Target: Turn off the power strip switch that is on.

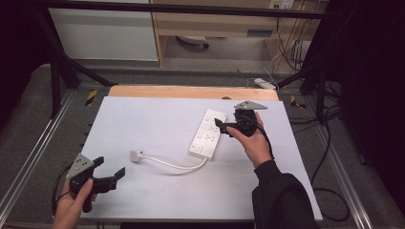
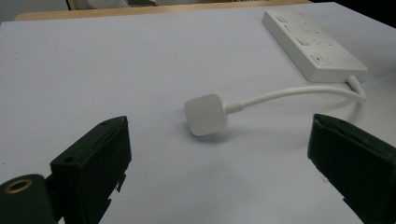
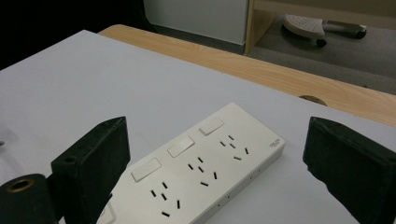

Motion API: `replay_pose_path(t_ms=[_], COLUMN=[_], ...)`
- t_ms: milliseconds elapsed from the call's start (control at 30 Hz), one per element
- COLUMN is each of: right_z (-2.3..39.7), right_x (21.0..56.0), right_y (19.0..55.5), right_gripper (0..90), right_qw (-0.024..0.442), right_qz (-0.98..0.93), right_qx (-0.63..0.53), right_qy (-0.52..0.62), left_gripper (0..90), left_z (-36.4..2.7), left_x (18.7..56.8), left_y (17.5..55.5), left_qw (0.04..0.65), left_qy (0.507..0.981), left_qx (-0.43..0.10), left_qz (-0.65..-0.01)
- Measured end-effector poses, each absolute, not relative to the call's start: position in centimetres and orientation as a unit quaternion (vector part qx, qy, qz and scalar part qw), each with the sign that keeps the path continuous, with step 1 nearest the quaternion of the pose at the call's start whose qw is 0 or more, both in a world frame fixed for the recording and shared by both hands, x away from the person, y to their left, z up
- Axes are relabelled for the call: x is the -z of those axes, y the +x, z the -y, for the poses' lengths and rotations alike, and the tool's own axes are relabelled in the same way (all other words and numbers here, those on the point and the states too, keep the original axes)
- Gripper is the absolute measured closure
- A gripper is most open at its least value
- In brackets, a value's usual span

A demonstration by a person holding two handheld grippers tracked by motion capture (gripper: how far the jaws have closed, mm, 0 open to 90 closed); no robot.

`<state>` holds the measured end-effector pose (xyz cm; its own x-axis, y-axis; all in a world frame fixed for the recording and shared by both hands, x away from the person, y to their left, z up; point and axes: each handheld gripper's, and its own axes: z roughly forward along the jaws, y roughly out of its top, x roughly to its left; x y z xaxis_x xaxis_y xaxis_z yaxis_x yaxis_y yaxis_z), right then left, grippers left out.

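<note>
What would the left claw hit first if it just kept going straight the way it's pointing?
Most likely the white plug. The left claw is open, and in its own view the plug lies on the table ahead, centred between the jaws, with its cable running on to the power strip. Depth is uncertain.

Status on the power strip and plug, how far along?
Early. Nothing is gripped yet: the plug lies loose on the table, its cable attached to the power strip. In hand: right gripper open over the strip, left gripper open, facing the plug. Left: any grasping at all.
</note>
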<state>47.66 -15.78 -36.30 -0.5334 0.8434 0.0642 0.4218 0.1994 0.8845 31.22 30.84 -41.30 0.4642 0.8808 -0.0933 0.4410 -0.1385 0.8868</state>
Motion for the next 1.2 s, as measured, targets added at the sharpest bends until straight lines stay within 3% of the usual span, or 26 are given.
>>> replay_pose_path(t_ms=[833, 1200], right_z=[14.9, 14.3], right_x=[36.4, 36.4], right_y=[49.7, 50.0], right_gripper=[10.9, 20.7], right_qw=[0.224, 0.234], right_qz=[-0.736, -0.737], right_qx=[-0.469, -0.467], right_qy=[0.433, 0.429], left_gripper=[6.0, 6.0], left_z=[-30.9, -31.0], left_x=[41.4, 41.4], left_y=[31.4, 31.3], left_qw=[0.465, 0.466], left_qy=[0.716, 0.716], left_qx=[-0.236, -0.235], left_qz=[-0.464, -0.464])
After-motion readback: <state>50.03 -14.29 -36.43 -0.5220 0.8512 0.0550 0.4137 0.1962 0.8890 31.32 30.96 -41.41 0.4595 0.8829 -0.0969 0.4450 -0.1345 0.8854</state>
